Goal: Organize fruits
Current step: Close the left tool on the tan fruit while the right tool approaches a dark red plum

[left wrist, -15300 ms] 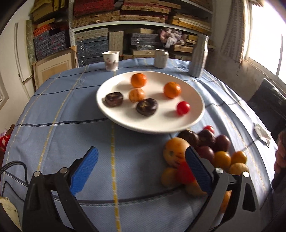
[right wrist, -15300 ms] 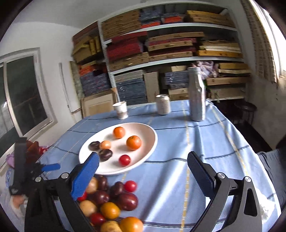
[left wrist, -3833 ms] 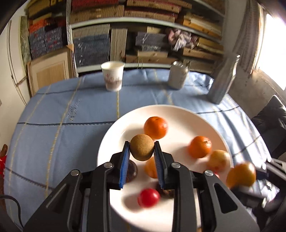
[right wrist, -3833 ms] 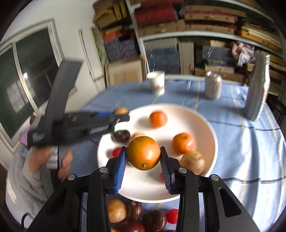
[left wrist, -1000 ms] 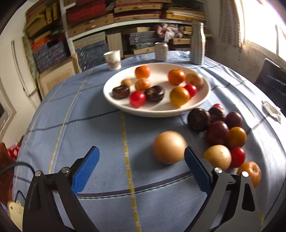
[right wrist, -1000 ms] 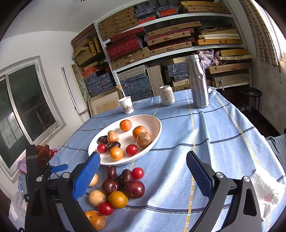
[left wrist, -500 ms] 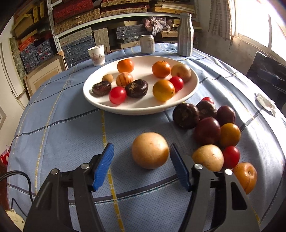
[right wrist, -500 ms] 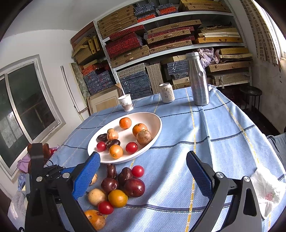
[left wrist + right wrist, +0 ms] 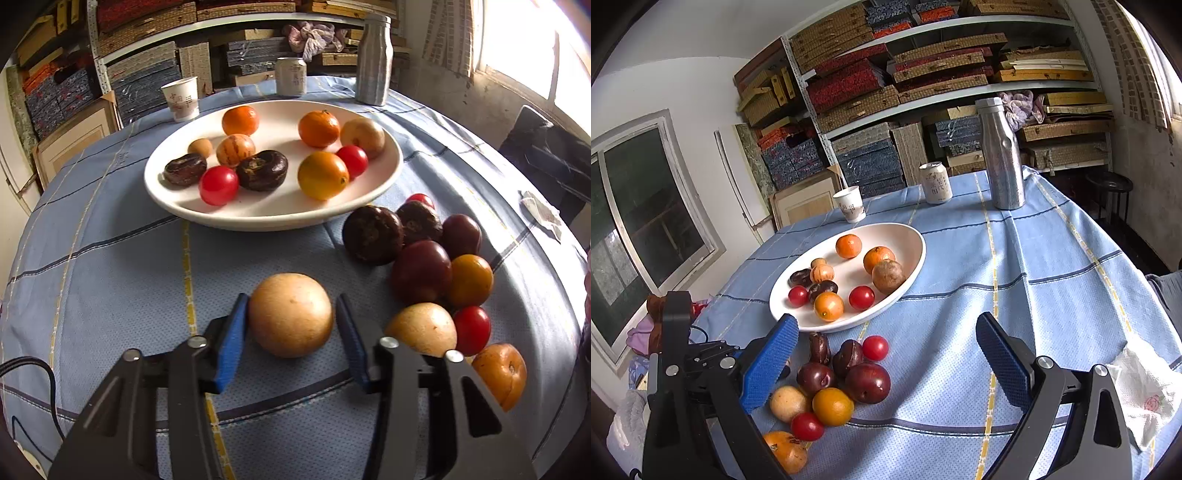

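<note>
Left tool (image 9: pixel 291 325) lowered, closing round tan fruit (image 9: pixel 291 320) — smooth, faintly speckled

Two low wrist views, both toward the plate (image 9: pixel 384 177).

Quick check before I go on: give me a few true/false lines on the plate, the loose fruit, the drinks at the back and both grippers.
1. A tan round fruit lies between the left gripper fingers. True; the jaws are closing on it.
2. The right gripper holds a tomato. False; it is open and empty.
3. The plate is empty. False; it holds oranges, tomatoes and dark fruits.
4. A cup, a can and a metal bottle stand behind the plate. True.
5. All loose fruit is on the plate. False; a pile still lies on the cloth.
</note>
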{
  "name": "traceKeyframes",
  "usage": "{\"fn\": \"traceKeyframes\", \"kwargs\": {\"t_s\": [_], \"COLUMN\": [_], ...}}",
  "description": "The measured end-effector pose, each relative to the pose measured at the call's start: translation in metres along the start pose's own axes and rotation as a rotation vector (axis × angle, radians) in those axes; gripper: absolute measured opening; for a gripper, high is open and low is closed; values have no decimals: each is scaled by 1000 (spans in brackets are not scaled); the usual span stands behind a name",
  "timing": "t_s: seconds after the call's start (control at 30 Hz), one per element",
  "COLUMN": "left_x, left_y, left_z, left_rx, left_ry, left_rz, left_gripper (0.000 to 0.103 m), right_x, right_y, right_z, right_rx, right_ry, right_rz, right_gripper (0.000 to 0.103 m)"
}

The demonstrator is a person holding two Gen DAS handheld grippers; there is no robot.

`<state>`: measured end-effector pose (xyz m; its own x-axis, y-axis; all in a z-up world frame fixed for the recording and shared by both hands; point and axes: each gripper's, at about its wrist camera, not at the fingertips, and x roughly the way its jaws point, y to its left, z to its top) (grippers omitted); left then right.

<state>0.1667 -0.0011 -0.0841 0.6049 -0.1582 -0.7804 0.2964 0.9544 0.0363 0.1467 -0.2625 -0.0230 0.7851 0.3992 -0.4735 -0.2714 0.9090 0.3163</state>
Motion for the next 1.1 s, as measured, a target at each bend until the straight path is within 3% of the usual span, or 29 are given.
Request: {"fn": "traceKeyframes", "kwargs": {"t_s": [0.37, 0.43, 0.53, 0.77, 1.1], "left_x": [-16, -16, -15, -14, -12], "left_y": [25, 25, 23, 21, 19], "left_z": [-5, -5, -6, -7, -9], "left_rx": [-88, -88, -78, -76, -69], "left_ry": [-39, -36, -32, -25, -11], "left_rz": [40, 38, 35, 33, 30], "left_gripper": [44, 44, 44, 44, 44], "right_x": [10, 16, 27, 45, 61], "right_y": [12, 21, 31, 29, 20], "right_z": [-11, -19, -30, -36, -37], "right_rx": [-65, -115, -180, -179, -87], "right_ry": [65, 109, 174, 244, 299], "right_rz": [-4, -1, -4, -55, 21], "right_gripper": [96, 77, 57, 54, 44]}}
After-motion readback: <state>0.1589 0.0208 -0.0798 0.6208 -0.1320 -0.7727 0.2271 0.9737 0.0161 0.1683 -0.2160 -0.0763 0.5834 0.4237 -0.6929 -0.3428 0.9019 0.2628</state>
